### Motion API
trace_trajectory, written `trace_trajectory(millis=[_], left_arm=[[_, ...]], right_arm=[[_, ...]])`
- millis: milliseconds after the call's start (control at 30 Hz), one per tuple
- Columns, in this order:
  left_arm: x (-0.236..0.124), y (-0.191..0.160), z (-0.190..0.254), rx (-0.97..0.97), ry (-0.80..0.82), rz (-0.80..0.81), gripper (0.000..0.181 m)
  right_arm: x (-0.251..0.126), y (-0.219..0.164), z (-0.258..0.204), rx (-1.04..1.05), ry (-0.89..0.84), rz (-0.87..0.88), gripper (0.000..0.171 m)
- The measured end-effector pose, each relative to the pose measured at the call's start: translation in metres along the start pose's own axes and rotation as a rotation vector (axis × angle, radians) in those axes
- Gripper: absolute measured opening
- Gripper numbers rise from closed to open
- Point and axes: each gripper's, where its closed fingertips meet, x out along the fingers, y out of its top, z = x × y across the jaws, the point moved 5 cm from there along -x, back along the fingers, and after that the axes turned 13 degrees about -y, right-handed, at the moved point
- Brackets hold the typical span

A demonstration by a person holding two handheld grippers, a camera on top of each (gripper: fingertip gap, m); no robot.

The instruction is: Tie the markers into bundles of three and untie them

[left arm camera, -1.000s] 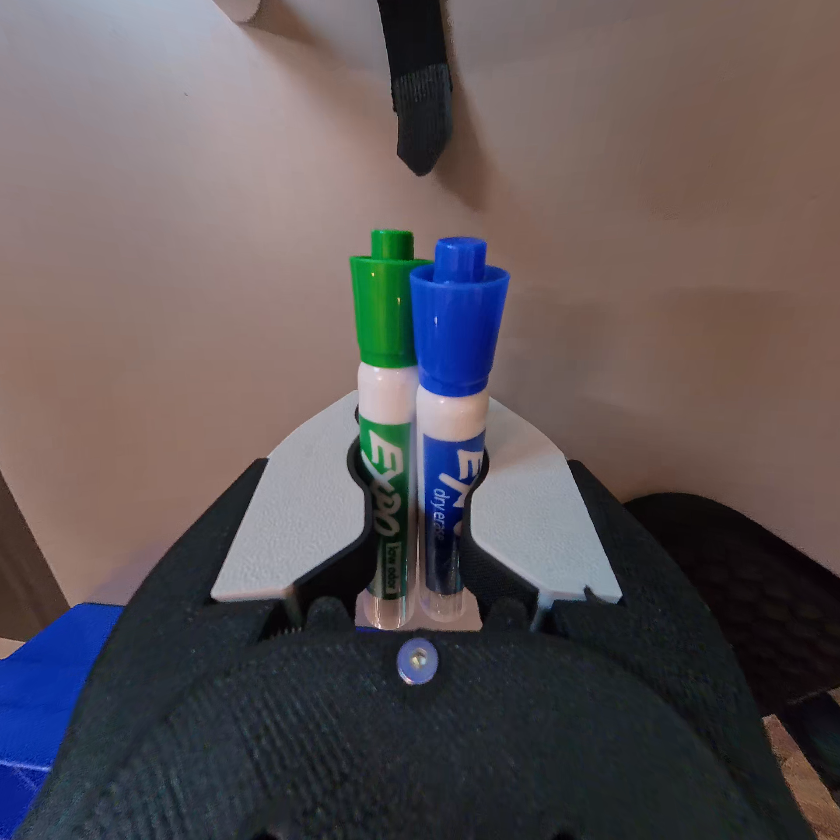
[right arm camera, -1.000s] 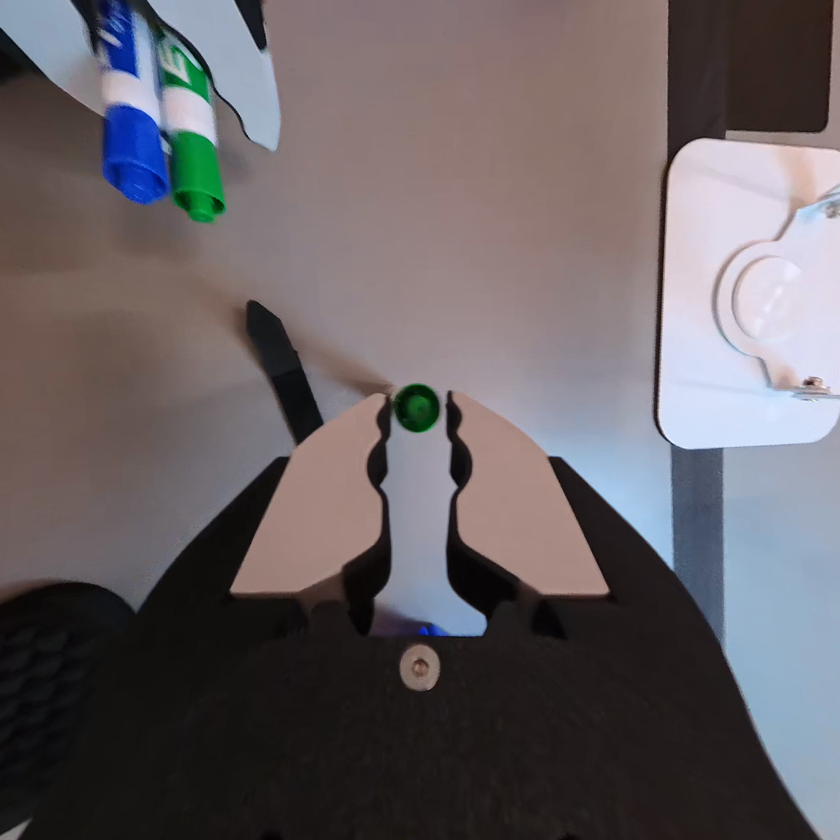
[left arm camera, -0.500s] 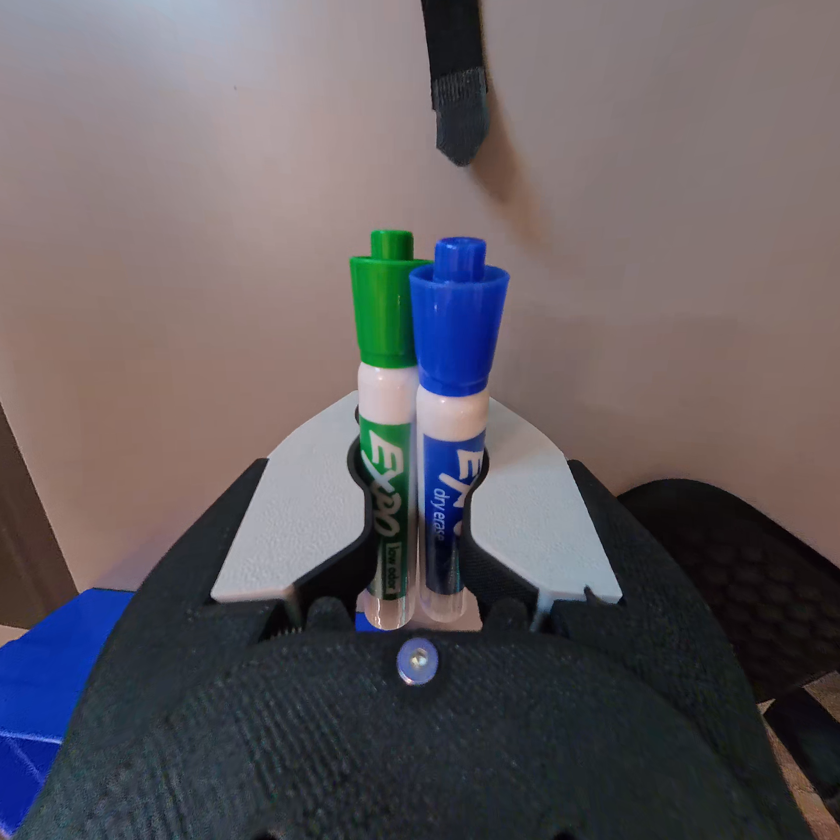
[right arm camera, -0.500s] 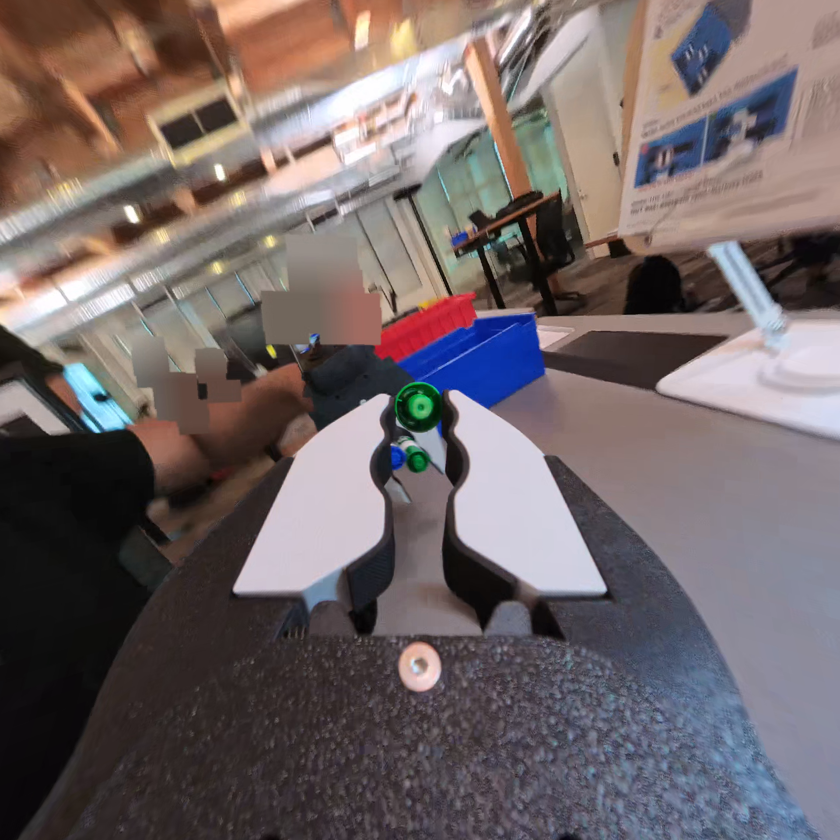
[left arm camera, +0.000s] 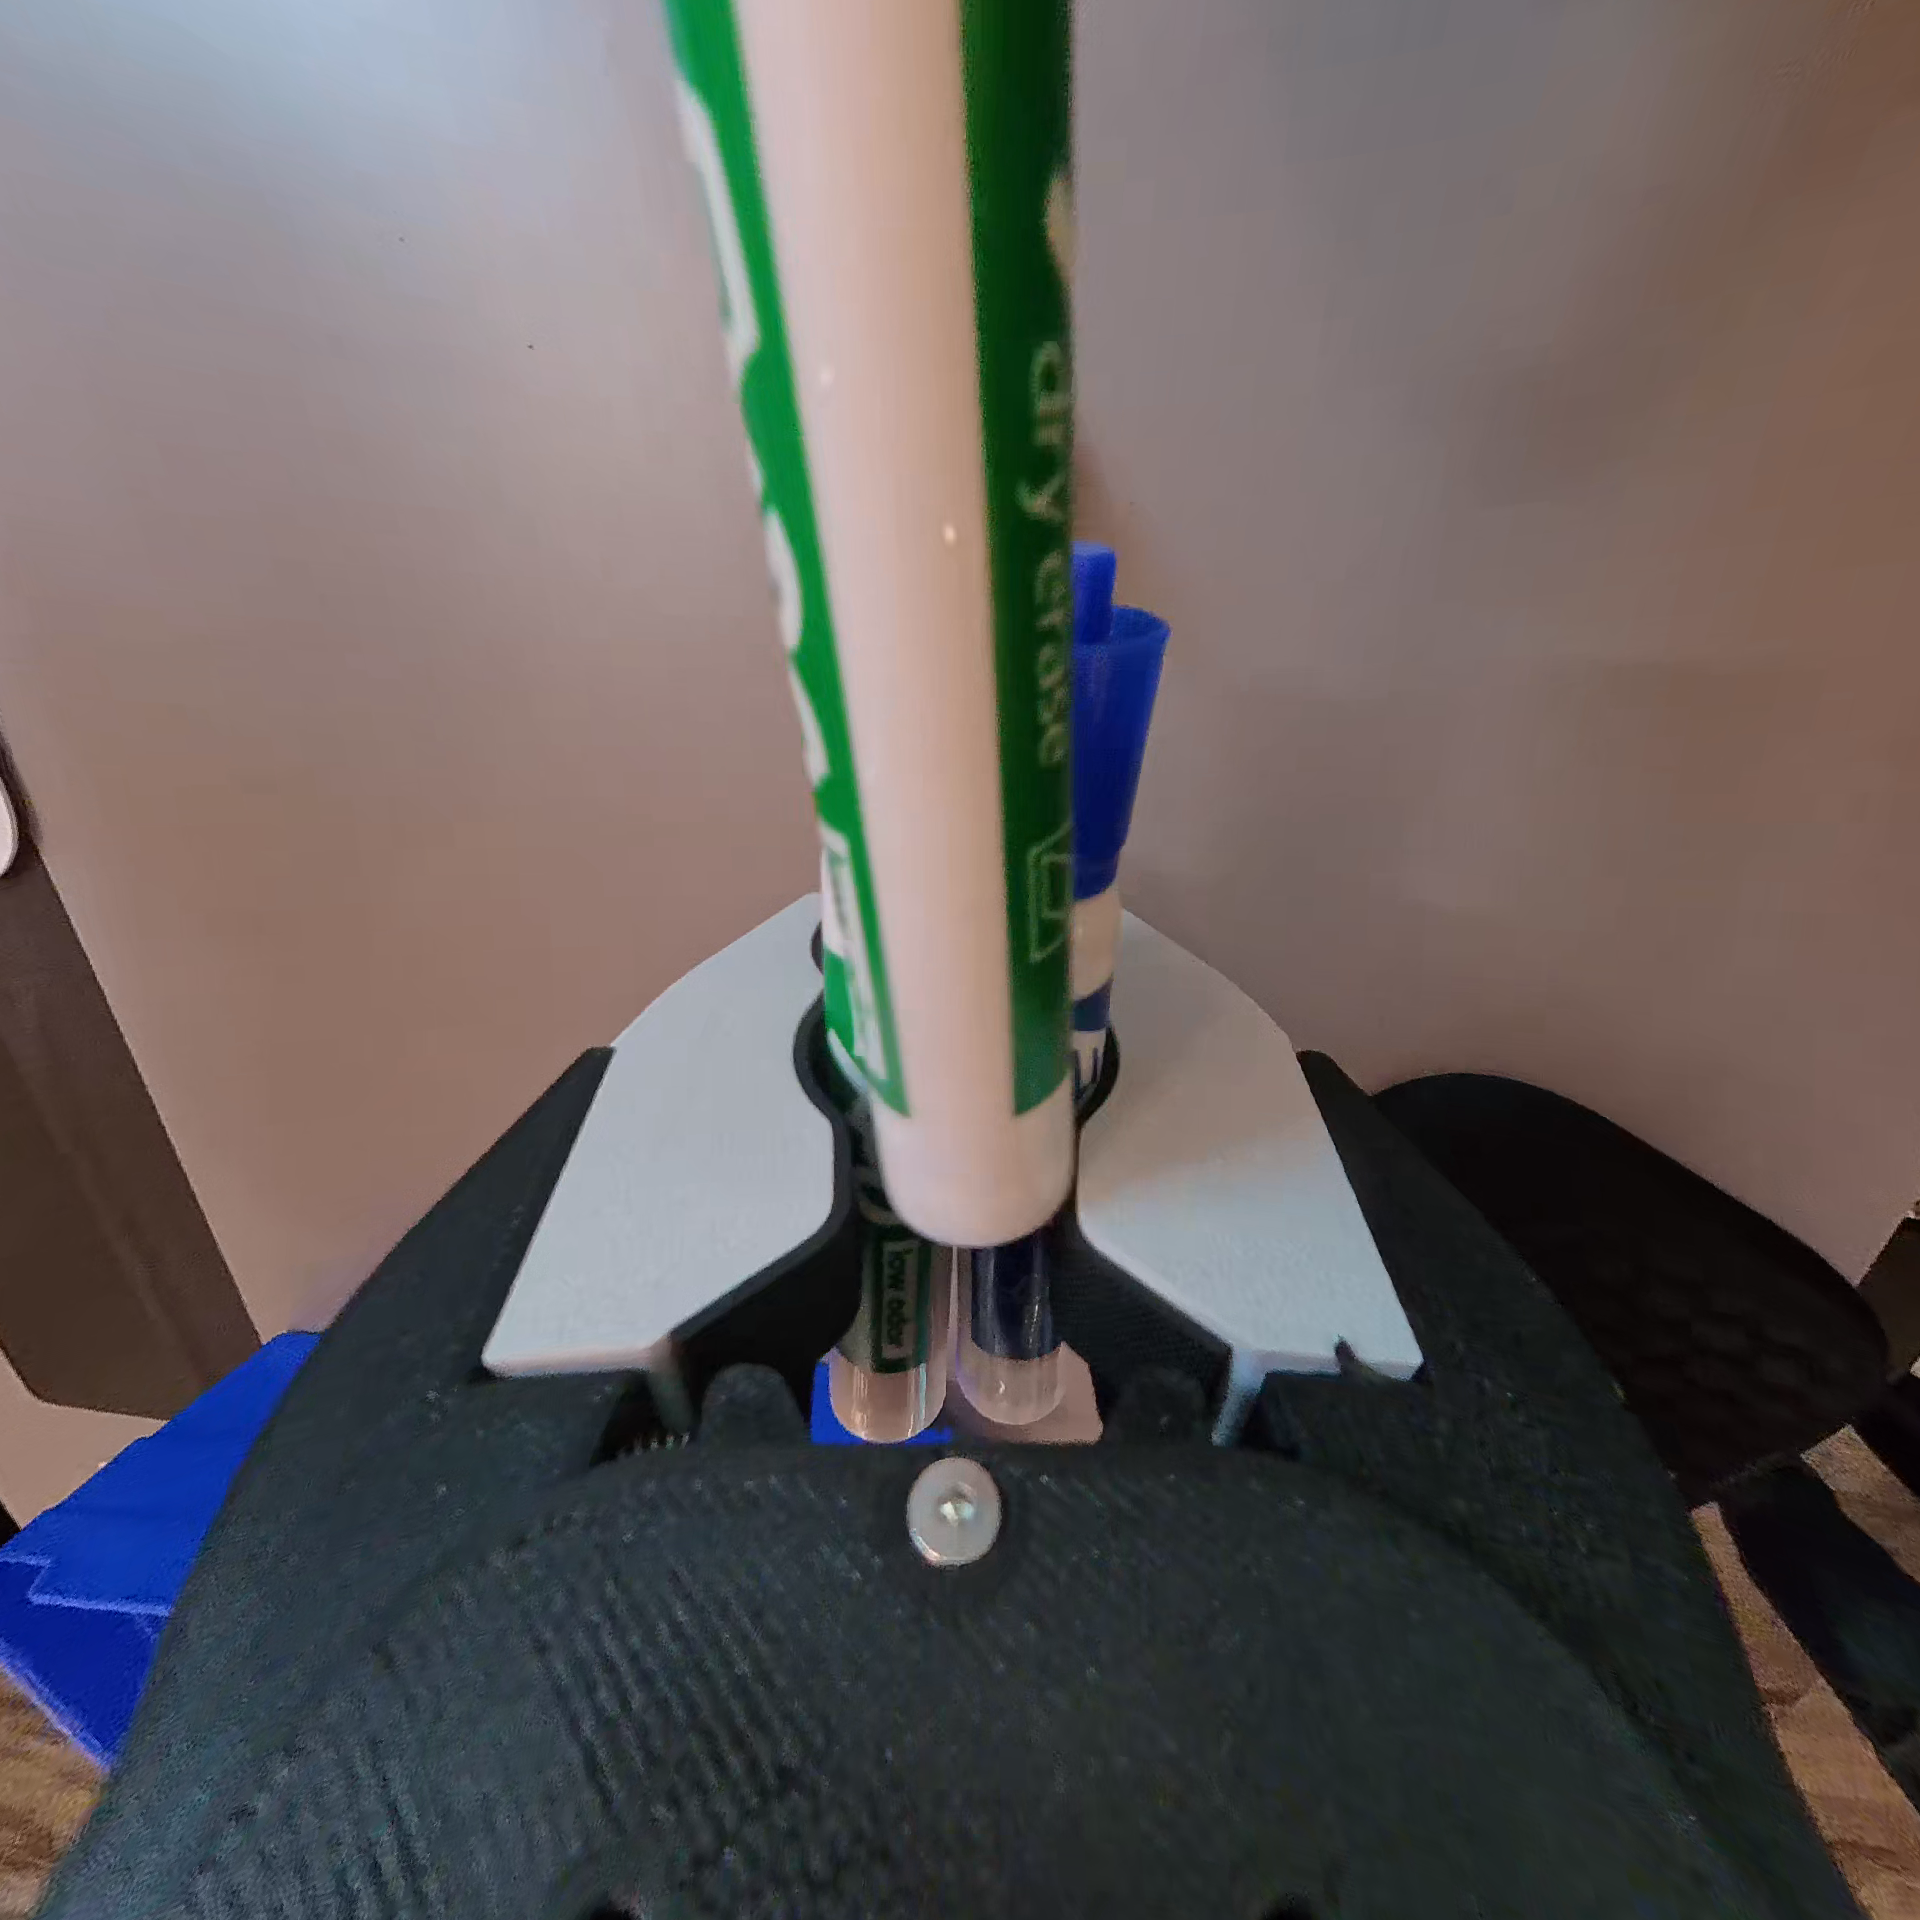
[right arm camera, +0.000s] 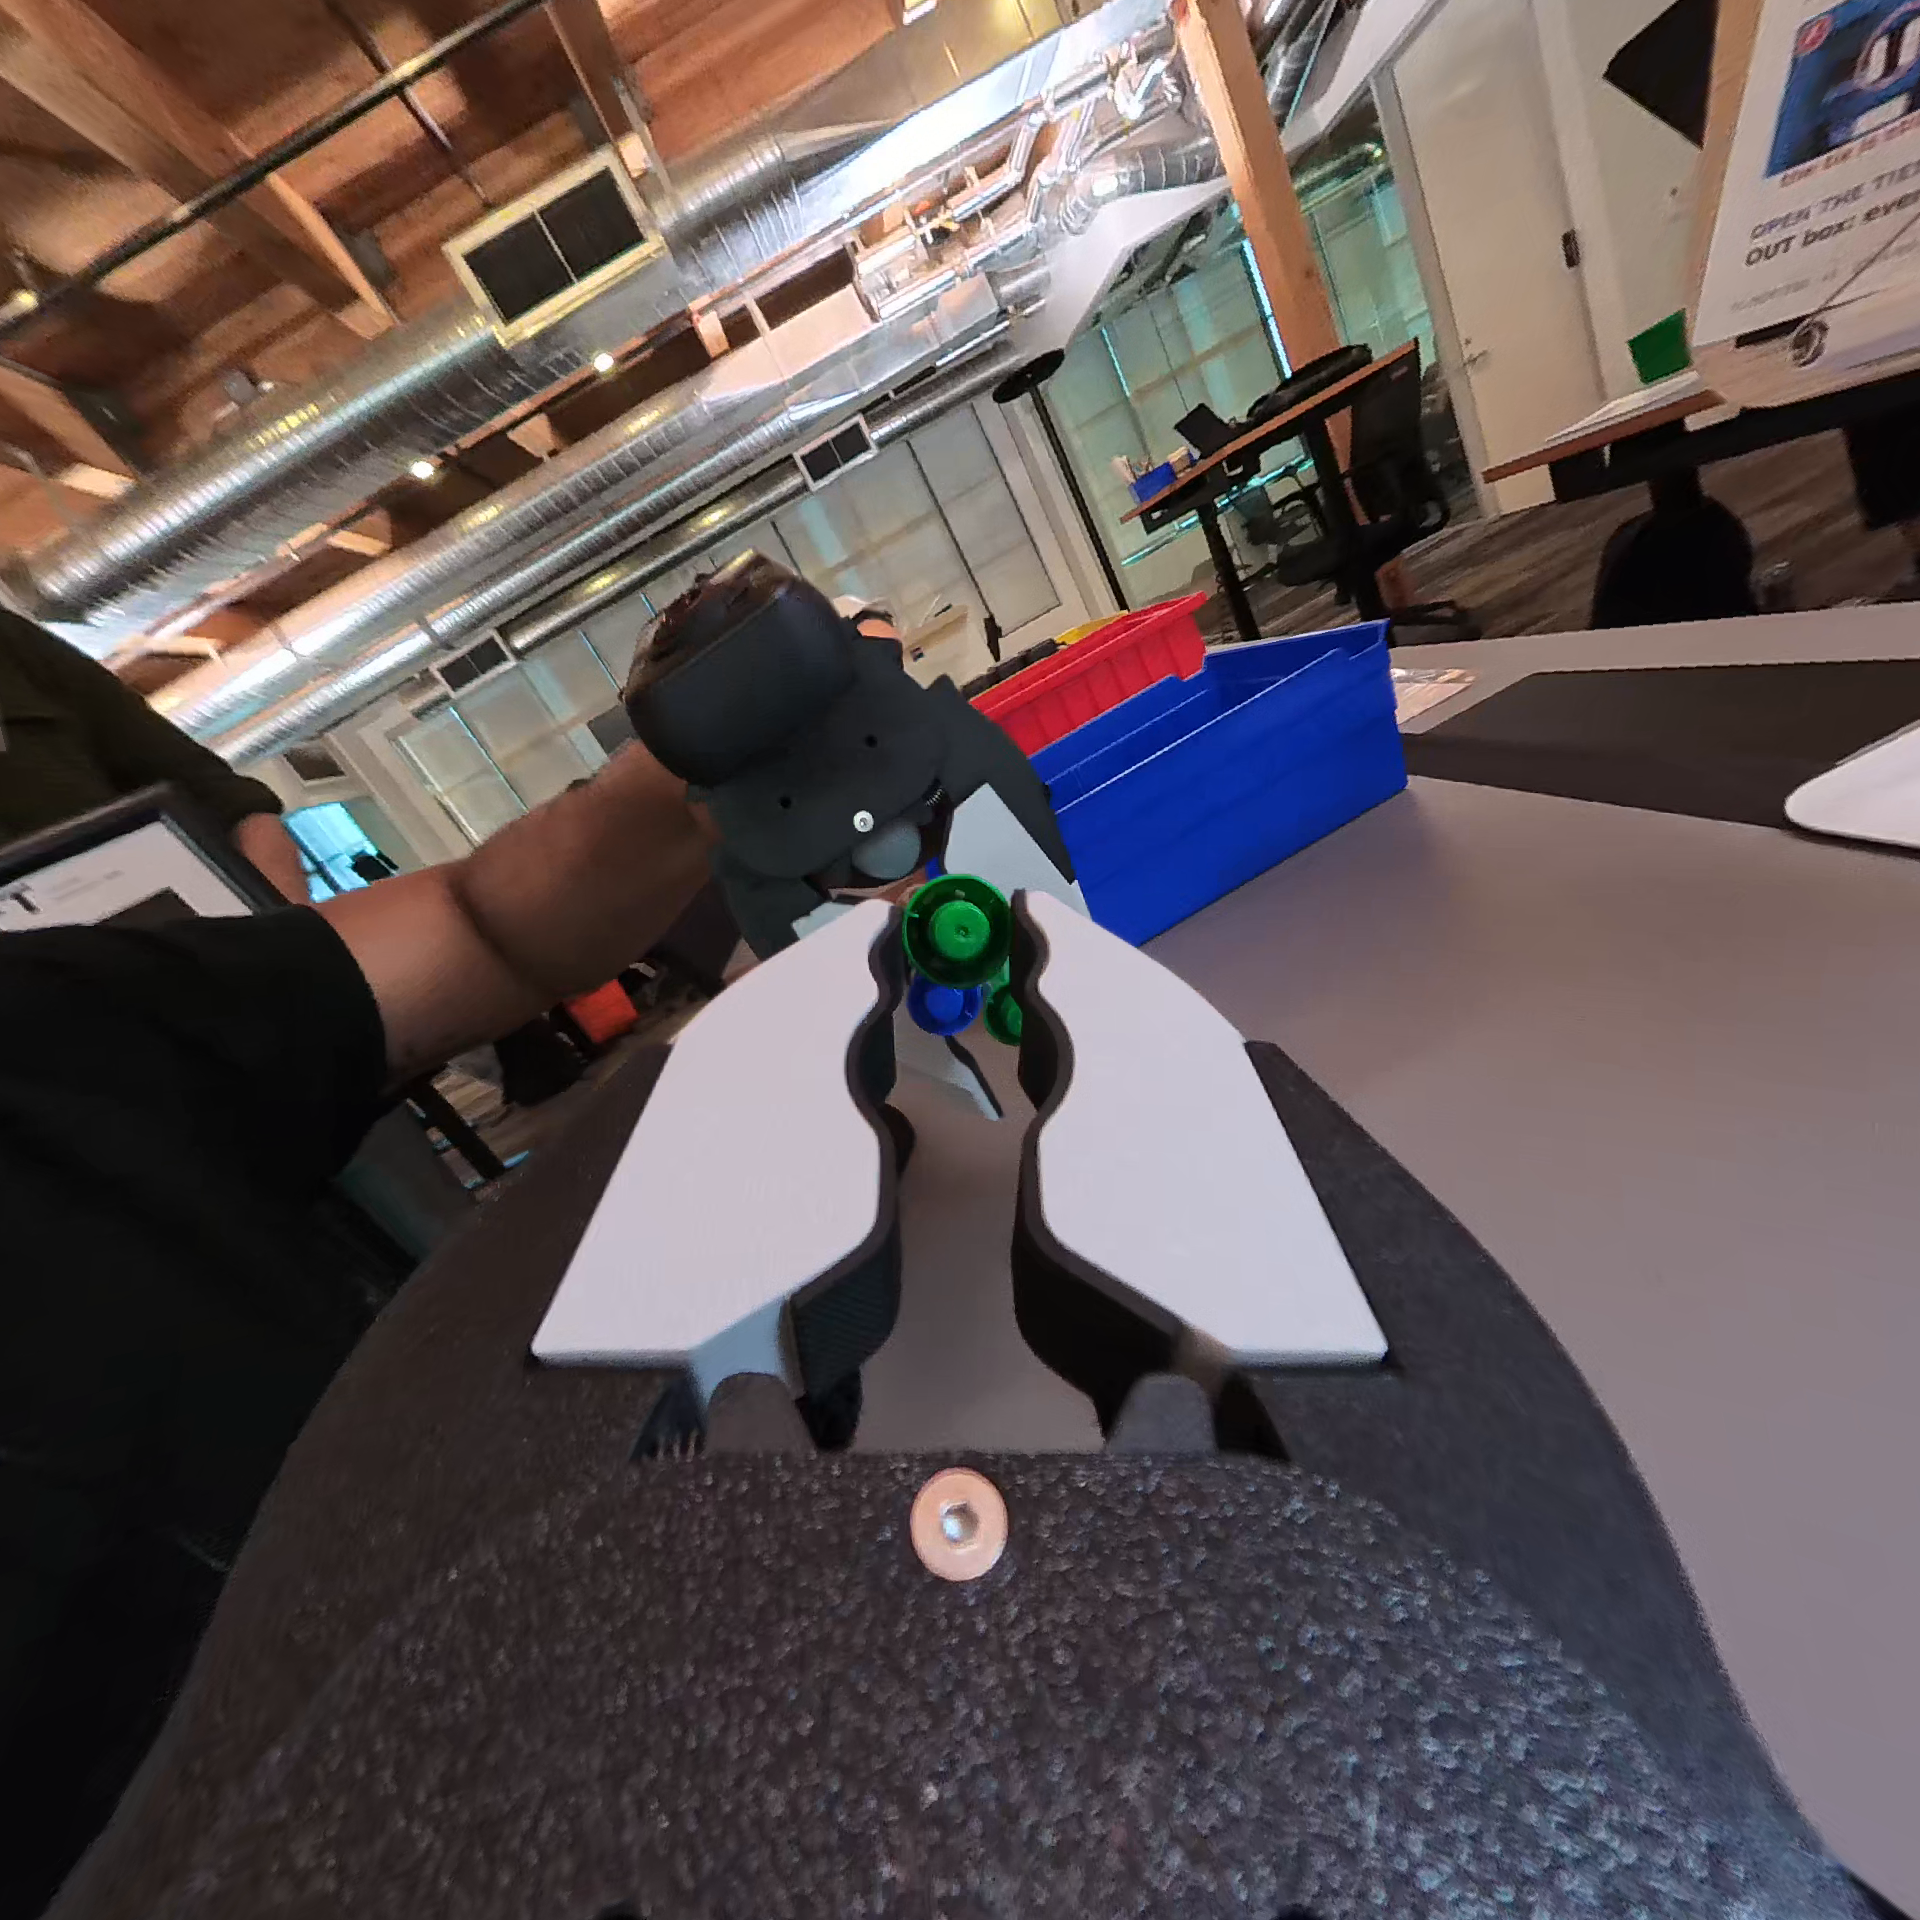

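Note:
My left gripper (left arm camera: pixel 961 935) is shut on two markers side by side, a green one (left arm camera: pixel 888 1340) and a blue one (left arm camera: pixel 1117 727), caps pointing away over the grey table (left arm camera: pixel 416 520). My right gripper (right arm camera: pixel 956 914) is shut on a third green marker (right arm camera: pixel 956 930), seen cap-end on. In the left wrist view this third marker (left arm camera: pixel 914 623) lies lengthwise on top of the other two, its butt end between the left jaws. The right wrist view shows the left gripper (right arm camera: pixel 831 790) facing me, with the blue cap (right arm camera: pixel 940 1008) and the green cap (right arm camera: pixel 1003 1013) just below my marker.
A blue bin (right arm camera: pixel 1226 769) and a red bin (right arm camera: pixel 1101 665) stand on the grey table (right arm camera: pixel 1507 1039) behind the left gripper. A person's forearm (right arm camera: pixel 499 935) reaches in from the left. A white base (right arm camera: pixel 1860 790) sits at the right. A black mesh object (left arm camera: pixel 1610 1247) is at lower right. From the left gripper's tips to the black mesh object (left arm camera: pixel 1610 1247) is close to 20 centimeters.
My right gripper swung up from looking down at the table to level and brought its green marker onto the two in the left gripper. The black strap left the left view.

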Motion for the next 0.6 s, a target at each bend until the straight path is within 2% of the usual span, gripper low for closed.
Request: trace_trajectory(millis=[33, 200, 300, 600], left_arm=[[0.000, -0.001, 0.000, -0.001, -0.001, -0.003, 0.041], [-0.002, 0.004, 0.006, -0.009, -0.053, 0.042, 0.040], [-0.004, 0.007, 0.008, -0.010, -0.084, 0.062, 0.041], [-0.008, 0.011, 0.009, 0.012, -0.057, -0.021, 0.041]], right_arm=[[0.000, 0.000, -0.001, -0.009, -0.002, 0.009, 0.019], [0.005, 0.001, -0.008, -0.045, -0.008, 0.059, 0.019], [0.011, -0.002, -0.015, -0.128, -0.012, 0.024, 0.019], [0.043, -0.016, -0.025, -0.352, -0.010, -0.236, 0.020]])
